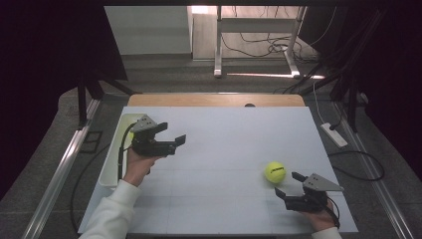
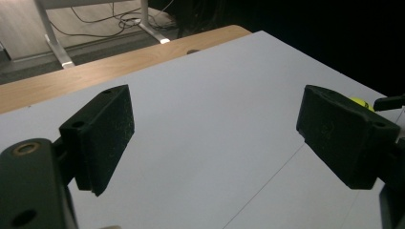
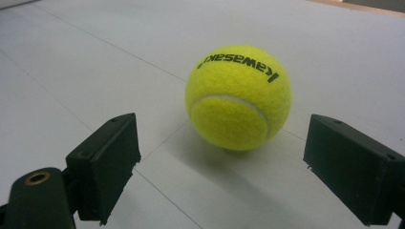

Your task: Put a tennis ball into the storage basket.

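Note:
A yellow tennis ball [image 1: 274, 172] with black lettering rests on the white table top [image 1: 224, 144], toward the front right. My right gripper [image 1: 288, 184] sits low just in front of it, open, and the ball [image 3: 239, 98] lies a little beyond the fingertips [image 3: 107, 157], apart from them. My left gripper [image 1: 171, 133] hovers over the table's left side near the tray, open with nothing between its pads [image 2: 107, 133]. In the left gripper view a sliver of the ball [image 2: 359, 102] peeks over the right-hand jaw.
A long white tray [image 1: 112, 159] lies along the table's left edge, with a yellow speck [image 1: 131, 134] showing inside behind the left gripper. A wooden strip [image 1: 214, 100] borders the far edge. A power strip [image 1: 334, 134] and cables lie on the floor at the right.

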The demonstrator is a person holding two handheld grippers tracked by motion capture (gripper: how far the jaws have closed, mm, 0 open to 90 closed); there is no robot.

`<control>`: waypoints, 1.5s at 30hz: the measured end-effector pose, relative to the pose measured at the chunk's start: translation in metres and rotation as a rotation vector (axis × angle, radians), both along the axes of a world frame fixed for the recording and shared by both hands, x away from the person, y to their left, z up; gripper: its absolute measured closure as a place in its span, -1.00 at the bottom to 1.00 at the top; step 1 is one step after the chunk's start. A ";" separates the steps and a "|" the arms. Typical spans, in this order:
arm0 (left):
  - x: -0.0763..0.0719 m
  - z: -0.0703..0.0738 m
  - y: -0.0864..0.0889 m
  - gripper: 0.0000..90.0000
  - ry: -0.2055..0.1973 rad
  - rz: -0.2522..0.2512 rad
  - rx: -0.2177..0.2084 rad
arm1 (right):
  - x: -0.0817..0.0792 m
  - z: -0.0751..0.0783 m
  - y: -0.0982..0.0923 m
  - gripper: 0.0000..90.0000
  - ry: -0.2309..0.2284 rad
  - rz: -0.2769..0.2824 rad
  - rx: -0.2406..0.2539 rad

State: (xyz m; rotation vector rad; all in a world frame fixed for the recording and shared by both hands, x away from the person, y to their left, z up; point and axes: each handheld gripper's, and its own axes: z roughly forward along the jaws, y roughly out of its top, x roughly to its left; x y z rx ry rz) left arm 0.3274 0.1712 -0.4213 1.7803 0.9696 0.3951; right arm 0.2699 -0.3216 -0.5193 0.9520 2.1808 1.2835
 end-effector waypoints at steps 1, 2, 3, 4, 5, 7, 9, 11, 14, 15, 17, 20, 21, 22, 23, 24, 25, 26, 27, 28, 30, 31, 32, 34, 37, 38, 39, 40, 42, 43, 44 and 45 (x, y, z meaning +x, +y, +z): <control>-0.001 0.000 -0.002 -0.71 0.000 -0.003 -0.001 | 0.000 0.000 0.000 -0.74 -0.001 0.000 0.004; -0.001 -0.001 -0.003 -0.71 0.000 -0.005 -0.001 | 0.000 0.000 0.000 -0.74 -0.001 0.001 0.004; -0.001 -0.001 -0.005 -0.71 -0.001 -0.012 0.001 | 0.000 0.000 0.000 -0.74 -0.001 0.001 0.004; -0.002 -0.001 -0.006 -0.71 -0.002 -0.016 0.002 | 0.000 0.000 0.000 -0.74 0.000 0.002 0.004; -0.002 -0.001 -0.008 -0.71 -0.003 -0.019 0.004 | 0.000 0.000 0.000 -0.74 0.001 0.002 0.003; -0.003 -0.001 -0.010 -0.71 -0.006 -0.029 0.004 | 0.001 0.000 0.000 -0.74 0.001 0.002 0.003; -0.003 -0.001 -0.013 -0.71 -0.009 -0.037 0.003 | 0.001 0.000 0.000 -0.74 0.000 0.003 0.002; -0.003 -0.001 -0.016 -0.71 -0.011 -0.045 0.007 | 0.001 -0.001 0.000 -0.74 0.001 0.003 0.001; -0.004 -0.001 -0.018 -0.71 -0.010 -0.052 0.009 | 0.001 0.000 0.000 -0.74 0.000 0.002 0.002; -0.004 -0.001 -0.019 -0.70 -0.010 -0.054 0.009 | 0.001 0.000 0.000 -0.74 0.000 0.002 0.002; -0.004 -0.001 -0.021 -0.70 -0.011 -0.060 0.011 | 0.001 0.000 0.000 -0.74 0.000 0.002 0.002; -0.004 -0.002 -0.024 -0.70 -0.009 -0.069 0.014 | 0.000 0.000 0.000 -0.74 0.000 0.002 0.002; -0.003 -0.002 -0.025 -0.70 -0.009 -0.073 0.015 | 0.000 0.000 0.000 -0.74 0.000 0.002 0.002; -0.003 -0.002 -0.027 -0.70 -0.009 -0.074 0.015 | 0.000 0.000 0.000 -0.74 0.000 0.002 0.001; -0.003 -0.002 -0.028 -0.70 -0.009 -0.077 0.017 | 0.000 0.000 0.000 -0.74 0.000 0.002 0.001; -0.003 -0.003 -0.030 -0.71 -0.011 -0.080 0.014 | 0.000 0.000 0.000 -0.74 0.000 0.002 0.002; -0.003 -0.003 -0.030 -0.70 -0.012 -0.082 0.013 | 0.000 0.000 0.000 -0.74 0.000 0.002 0.002; -0.003 -0.003 -0.030 -0.71 -0.012 -0.082 0.013 | 0.000 0.000 0.000 -0.74 -0.001 0.002 0.002; -0.003 -0.003 -0.032 -0.71 -0.012 -0.085 0.014 | 0.000 0.000 0.000 -0.74 -0.001 0.002 0.001; -0.003 -0.003 -0.033 -0.71 -0.013 -0.087 0.014 | 0.000 0.000 0.000 -0.74 -0.001 0.002 0.001; -0.003 -0.003 -0.035 -0.70 -0.012 -0.091 0.011 | 0.000 0.000 0.000 -0.74 0.001 0.002 0.002; -0.003 -0.003 -0.036 -0.70 -0.013 -0.093 0.010 | 0.000 0.000 0.000 -0.74 0.001 0.002 0.002; -0.003 -0.003 -0.038 -0.71 -0.013 -0.096 0.009 | 0.000 0.000 0.000 -0.74 0.001 0.002 0.002; -0.004 -0.004 -0.040 -0.70 -0.014 -0.104 0.009 | 0.001 0.000 0.000 -0.74 0.002 0.002 0.003; -0.004 -0.005 -0.044 -0.70 -0.014 -0.114 0.009 | 0.002 -0.001 0.000 -0.74 0.003 0.002 0.003; -0.004 -0.005 -0.045 -0.70 -0.012 -0.117 0.008 | 0.002 0.000 0.000 -0.74 0.002 0.001 0.003; -0.004 -0.006 -0.046 -0.71 -0.012 -0.121 0.009 | 0.002 0.000 0.000 -0.74 0.002 0.000 0.001; -0.004 -0.006 -0.047 -0.70 -0.011 -0.123 0.010 | 0.002 0.000 0.000 -0.74 0.001 0.001 0.001; -0.004 -0.007 -0.050 -0.71 -0.008 -0.133 0.009 | 0.002 0.000 0.001 -0.74 -0.002 0.000 -0.001; -0.004 -0.007 -0.050 -0.70 -0.008 -0.133 0.009 | 0.002 0.000 0.001 -0.74 -0.001 0.000 -0.002; -0.004 -0.008 -0.052 -0.70 -0.007 -0.138 0.007 | 0.002 0.000 0.001 -0.74 -0.001 0.000 -0.002; -0.003 -0.009 -0.054 -0.70 -0.006 -0.144 0.008 | 0.002 0.000 0.001 -0.74 -0.002 0.000 -0.002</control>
